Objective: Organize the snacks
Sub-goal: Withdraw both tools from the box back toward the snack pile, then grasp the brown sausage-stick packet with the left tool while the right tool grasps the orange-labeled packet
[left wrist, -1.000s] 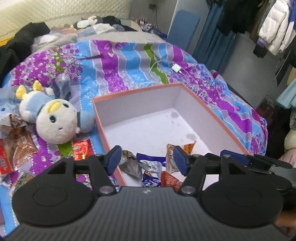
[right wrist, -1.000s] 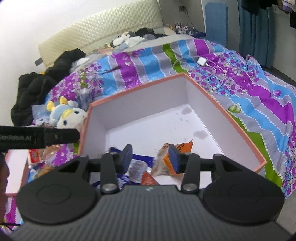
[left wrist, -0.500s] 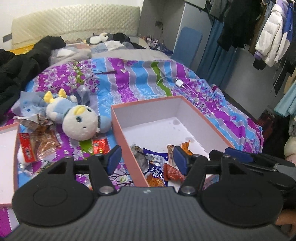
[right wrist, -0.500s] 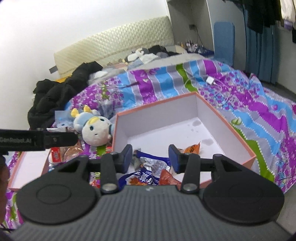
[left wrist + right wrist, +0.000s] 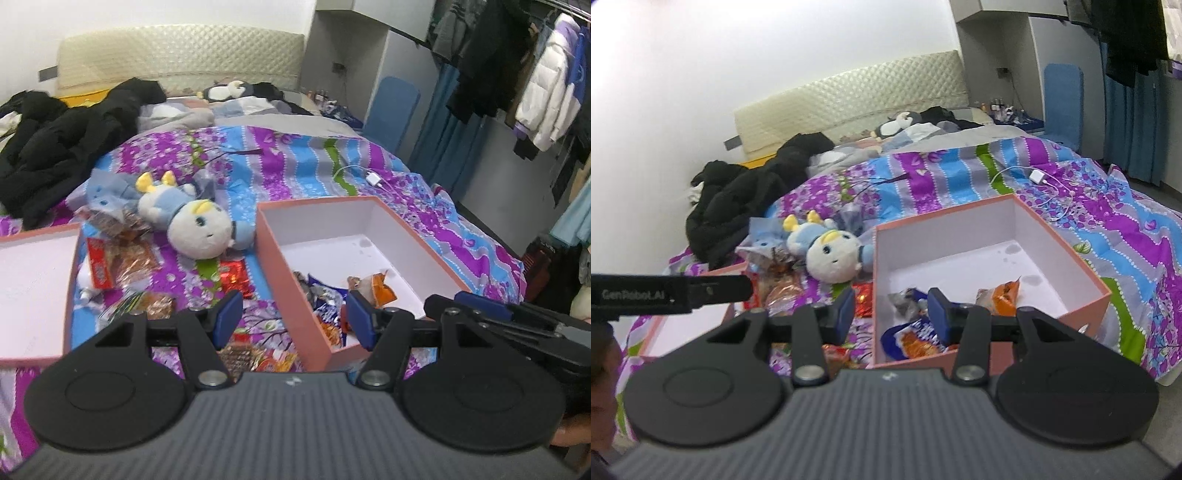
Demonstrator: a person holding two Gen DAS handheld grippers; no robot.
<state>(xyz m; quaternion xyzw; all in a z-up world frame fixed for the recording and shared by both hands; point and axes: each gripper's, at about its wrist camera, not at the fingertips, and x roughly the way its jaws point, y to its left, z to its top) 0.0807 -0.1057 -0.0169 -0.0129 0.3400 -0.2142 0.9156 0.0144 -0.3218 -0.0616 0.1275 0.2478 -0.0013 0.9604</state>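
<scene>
A pink box [image 5: 325, 218] with a white inside lies open on the flowered bedspread. Several snack packets sit in its near end, among them an orange one [image 5: 377, 288] and a blue one [image 5: 916, 336]. More loose packets [image 5: 125, 262] lie on the bed left of the box, including a red one [image 5: 234, 277]. My left gripper [image 5: 295, 319] hangs open above the box's near left corner with nothing between its pads. My right gripper [image 5: 892, 315] is open too, over the box's [image 5: 945, 236] near left wall, holding nothing.
A plush doll [image 5: 199, 225] lies between the box and a second pink tray [image 5: 33, 280] at the left. Black clothes [image 5: 55, 147] are heaped at the bed's far left. A white charger and cable [image 5: 373, 179] lie behind the box. Jackets [image 5: 546, 92] hang at the right.
Both grippers have drawn back and risen away from the box, which now looks smaller and farther off. The doll, loose packets and left tray have come into view.
</scene>
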